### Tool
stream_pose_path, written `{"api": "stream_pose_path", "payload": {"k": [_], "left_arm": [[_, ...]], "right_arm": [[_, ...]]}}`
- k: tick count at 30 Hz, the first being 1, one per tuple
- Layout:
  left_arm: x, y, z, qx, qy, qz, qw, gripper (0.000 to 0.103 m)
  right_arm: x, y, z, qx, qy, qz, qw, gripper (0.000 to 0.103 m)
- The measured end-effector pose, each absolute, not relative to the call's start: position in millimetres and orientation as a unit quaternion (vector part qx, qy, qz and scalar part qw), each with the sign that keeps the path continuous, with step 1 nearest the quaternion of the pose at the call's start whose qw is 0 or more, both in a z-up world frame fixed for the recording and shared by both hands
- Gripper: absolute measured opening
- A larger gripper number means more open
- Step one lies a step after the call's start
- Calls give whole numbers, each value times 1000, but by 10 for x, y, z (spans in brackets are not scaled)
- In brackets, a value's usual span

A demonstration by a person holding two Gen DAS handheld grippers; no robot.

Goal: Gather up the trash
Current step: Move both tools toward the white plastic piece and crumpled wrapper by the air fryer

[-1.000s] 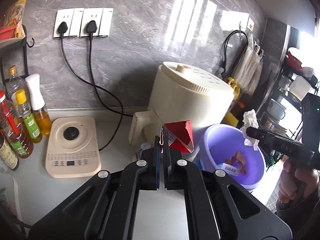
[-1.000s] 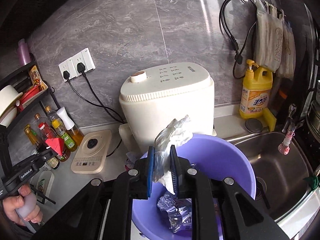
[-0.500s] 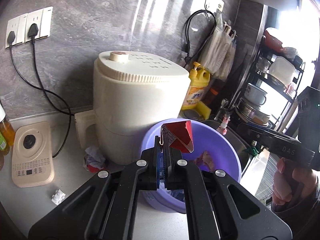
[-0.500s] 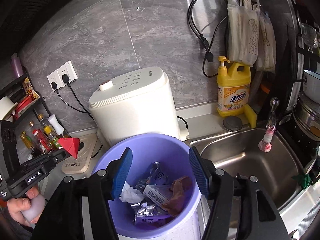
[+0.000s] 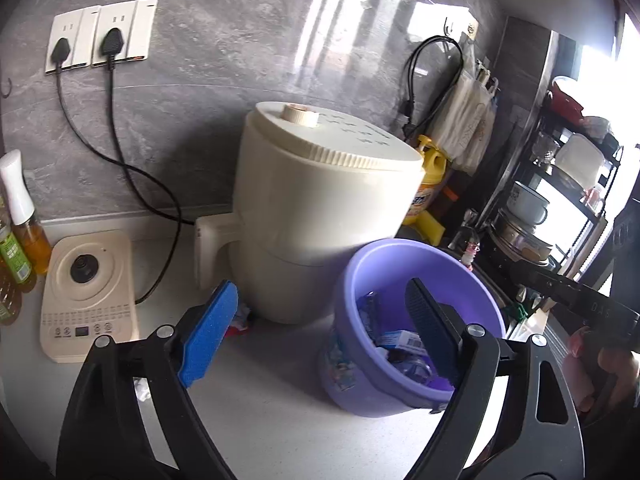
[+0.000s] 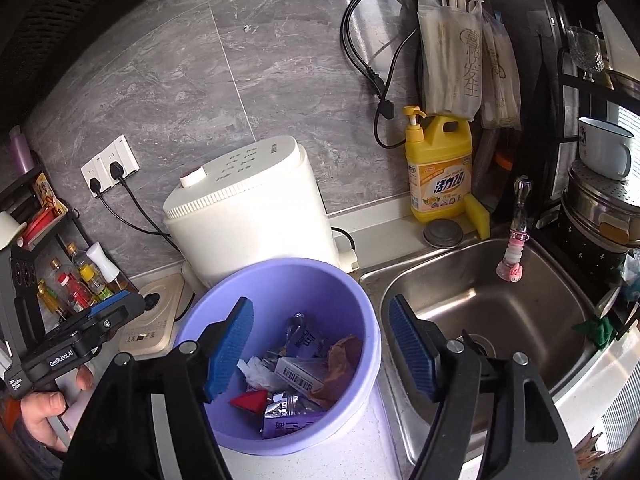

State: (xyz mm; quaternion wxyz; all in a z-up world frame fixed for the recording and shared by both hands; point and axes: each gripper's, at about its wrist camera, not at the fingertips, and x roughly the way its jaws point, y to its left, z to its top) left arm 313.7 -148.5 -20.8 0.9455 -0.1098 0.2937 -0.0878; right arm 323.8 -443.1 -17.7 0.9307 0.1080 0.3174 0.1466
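A purple bin (image 6: pixel 360 292) stands on the counter beside the sink and holds several wrappers, a white tissue (image 6: pixel 258 372) and a red carton piece (image 6: pixel 250 402). It also shows in the left wrist view (image 5: pixel 400 252). My left gripper (image 5: pixel 320 320) is open and empty, just left of and above the bin. My right gripper (image 6: pixel 320 344) is open and empty, above the bin's right side. Crumpled trash (image 5: pixel 240 320) lies on the counter at the foot of the cream appliance, and a small white scrap (image 5: pixel 141 390) lies by my left finger.
A cream appliance (image 5: pixel 320 200) stands behind the bin. A cream scale-like device (image 5: pixel 86 292) lies at the left with oil bottles (image 5: pixel 18 232) beside it. A steel sink (image 6: pixel 500 304), yellow detergent bottle (image 6: pixel 440 172) and black rack (image 5: pixel 568 184) are at the right.
My left gripper opened and let go of the red carton piece, which now lies in the bin. My right gripper let go of the white tissue earlier and stays open above the bin.
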Motion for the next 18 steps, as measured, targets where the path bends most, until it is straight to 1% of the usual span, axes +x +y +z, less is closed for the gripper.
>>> {"api": "stream_pose_path", "payload": {"k": [3,5,6,10,18], "left_arm": [[3035,-1243,-227,-113,300,-66,945,95],[2971,-1113,-243,-116,306,-59,943,97],[2940,-1059,-250,-115,309,-58,942,97],[2811,-889,-280,-107,318,-51,941,97],[2637,-602,-409,-98,345,-48,932,97]], "right_arm": [[3194,-4249,-158,108,317,158,929,78],[3161,-4103,-159,99,318,165,928,82],[3149,-4038,-164,95,321,167,927,84],[3078,-3834,-198,93,331,164,925,95],[2919,-3511,-273,90,349,162,918,95]]}}
